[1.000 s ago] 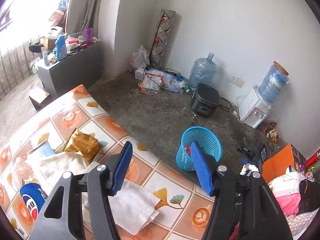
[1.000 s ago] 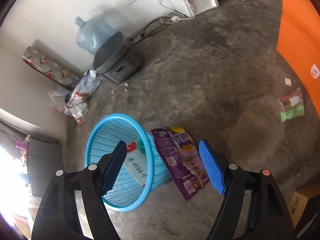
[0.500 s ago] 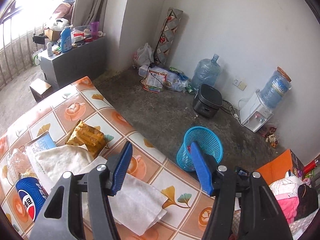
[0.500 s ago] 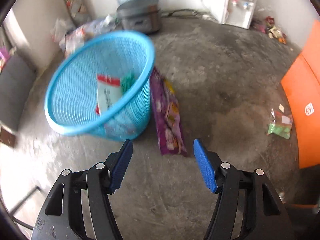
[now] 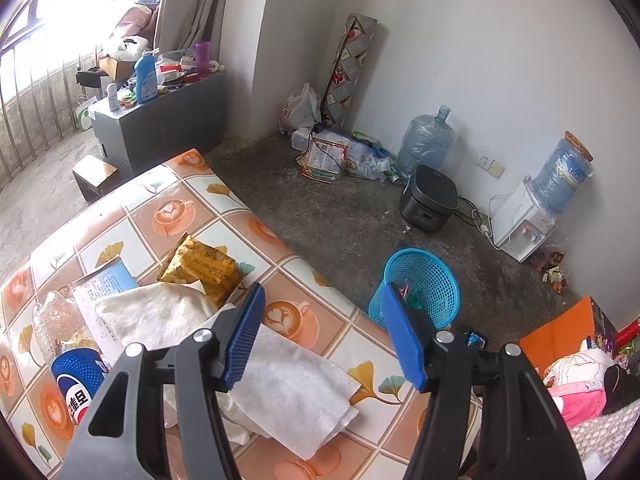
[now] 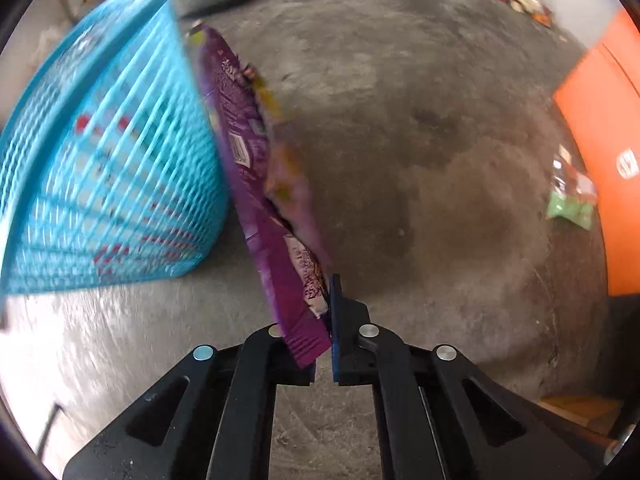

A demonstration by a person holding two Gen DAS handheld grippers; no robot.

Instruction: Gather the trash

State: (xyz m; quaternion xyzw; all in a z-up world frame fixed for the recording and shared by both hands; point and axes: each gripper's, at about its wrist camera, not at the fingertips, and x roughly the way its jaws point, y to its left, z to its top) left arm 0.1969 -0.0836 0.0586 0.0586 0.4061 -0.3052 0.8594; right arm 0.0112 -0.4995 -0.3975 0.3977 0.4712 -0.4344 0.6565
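Trash is spread over a table [image 5: 168, 184] covered in an orange patterned cloth, seen from the left wrist camera: a crushed clear bottle [image 5: 56, 326] and a blue can [image 5: 78, 374] at the left, then a printed paper [image 5: 106, 284], a white cloth [image 5: 156, 314], a yellow snack packet [image 5: 202, 268] and a white tissue [image 5: 296, 392]. The left gripper [image 5: 322, 336] is held over the tissue with its blue pads well apart, and nothing is caught between them. To its right, on the concrete floor, a blue basket [image 5: 422, 286] is seen standing upright with some litter inside; a dark rice cooker [image 5: 430, 198] and a water dispenser [image 5: 520, 226] are set further back by the wall.

In the right wrist view, which is blurred, the same blue basket [image 6: 108, 152] fills the left side. A purple snack wrapper [image 6: 260, 184] is leaned against its outer wall, just beside it. The right gripper [image 6: 324, 332] has just been closing, and the wrapper's lower end is now pinched between its pads, which are brought almost together. Further right, a green wrapper [image 6: 572, 204] is left on the floor near an orange box [image 6: 600, 100].
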